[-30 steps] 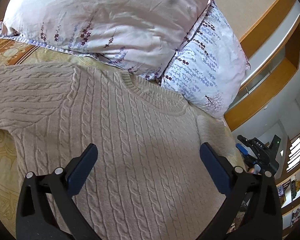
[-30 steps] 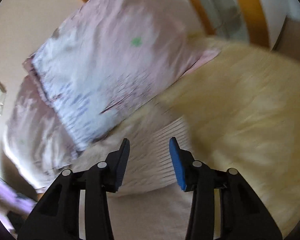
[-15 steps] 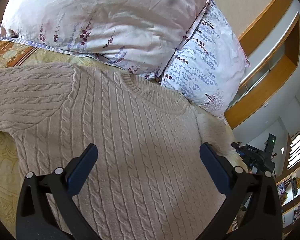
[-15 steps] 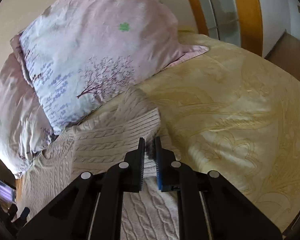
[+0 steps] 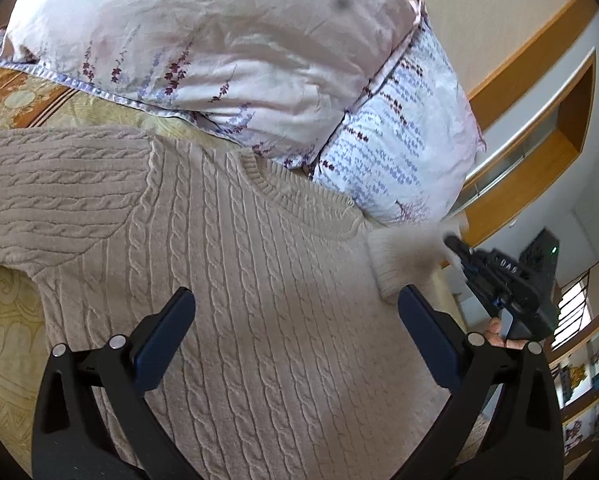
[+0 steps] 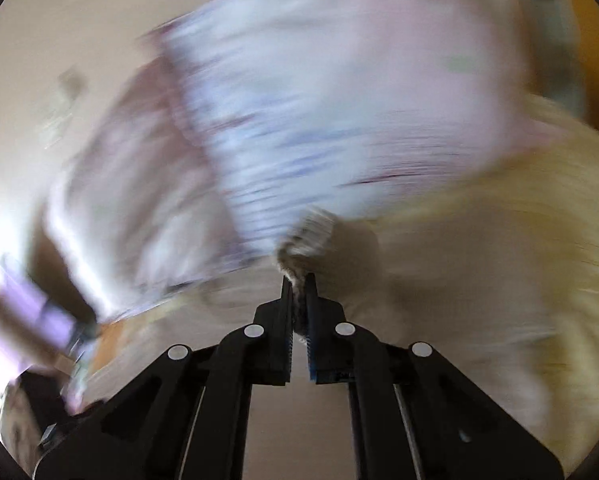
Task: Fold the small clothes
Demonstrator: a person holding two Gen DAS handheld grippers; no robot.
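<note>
A beige cable-knit sweater (image 5: 235,280) lies flat on the bed, its neckline toward the pillows. My left gripper (image 5: 295,332) hovers open over the sweater's body with nothing between its fingers. In the left wrist view my right gripper (image 5: 453,246) is at the sweater's right side, lifting the sleeve (image 5: 403,256) off the bed. The right wrist view is heavily blurred, but my right gripper (image 6: 298,286) is shut on a bunched piece of the sleeve's knit (image 6: 307,236), which sticks out past the fingertips.
Two floral pillows (image 5: 227,40) (image 5: 395,152) lie at the head of the bed, just beyond the neckline. A yellow patterned bedspread (image 5: 3,320) shows to the left of the sweater. Wooden wall trim (image 5: 531,168) and shelves (image 5: 587,372) are on the right.
My right gripper closed on the sweater's right sleeve and has swung up and inward with it. The left gripper has stayed open over the sweater.
</note>
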